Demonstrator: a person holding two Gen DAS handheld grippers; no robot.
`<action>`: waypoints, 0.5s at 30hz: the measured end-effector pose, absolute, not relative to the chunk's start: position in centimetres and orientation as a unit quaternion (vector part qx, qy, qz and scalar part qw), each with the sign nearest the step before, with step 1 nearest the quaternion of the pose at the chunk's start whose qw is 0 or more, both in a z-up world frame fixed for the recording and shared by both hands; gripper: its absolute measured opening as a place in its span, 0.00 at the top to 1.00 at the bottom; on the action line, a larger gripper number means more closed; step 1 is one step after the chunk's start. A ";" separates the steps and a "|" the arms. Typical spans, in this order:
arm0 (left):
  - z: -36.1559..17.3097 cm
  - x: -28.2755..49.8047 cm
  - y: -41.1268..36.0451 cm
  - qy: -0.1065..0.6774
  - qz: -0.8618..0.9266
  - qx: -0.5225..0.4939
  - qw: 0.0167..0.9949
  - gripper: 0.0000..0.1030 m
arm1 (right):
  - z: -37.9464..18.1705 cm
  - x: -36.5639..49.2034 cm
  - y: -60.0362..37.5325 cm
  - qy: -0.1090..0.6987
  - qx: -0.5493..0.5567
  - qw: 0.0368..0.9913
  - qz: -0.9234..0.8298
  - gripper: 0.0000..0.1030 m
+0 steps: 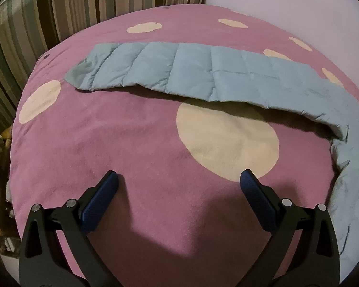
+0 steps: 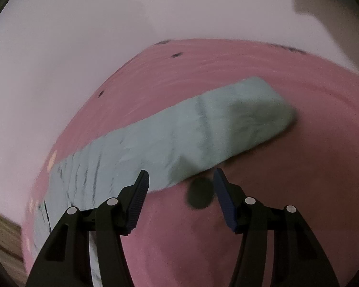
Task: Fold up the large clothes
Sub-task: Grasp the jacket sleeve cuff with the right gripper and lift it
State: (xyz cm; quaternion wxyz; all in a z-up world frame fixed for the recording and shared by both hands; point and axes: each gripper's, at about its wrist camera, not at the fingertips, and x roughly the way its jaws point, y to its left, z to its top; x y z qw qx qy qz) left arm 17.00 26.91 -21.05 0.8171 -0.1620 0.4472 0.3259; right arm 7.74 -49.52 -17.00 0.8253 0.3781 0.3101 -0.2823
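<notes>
The pale blue quilted jacket (image 1: 203, 76) lies across the pink spotted blanket (image 1: 107, 143), already folded into a long strip (more folds left); left gripper (image 1: 179, 181) and right gripper (image 2: 180, 181) gape empty.

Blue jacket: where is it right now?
Jacket lies as a long strip across the far side of the pink spotted blanket, beyond both open grippers; striped cushion behind it.

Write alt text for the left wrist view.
A light blue quilted garment lies folded into a long strip across a pink blanket with cream dots. The open left gripper hovers over bare blanket, holding nothing. A striped cushion stands behind.
</notes>
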 end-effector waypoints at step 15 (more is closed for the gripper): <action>-21.2 17.0 26.5 0.455 0.334 -0.146 0.812 0.02 | -20.7 5.0 -56.9 0.221 0.510 0.770 -0.313 0.45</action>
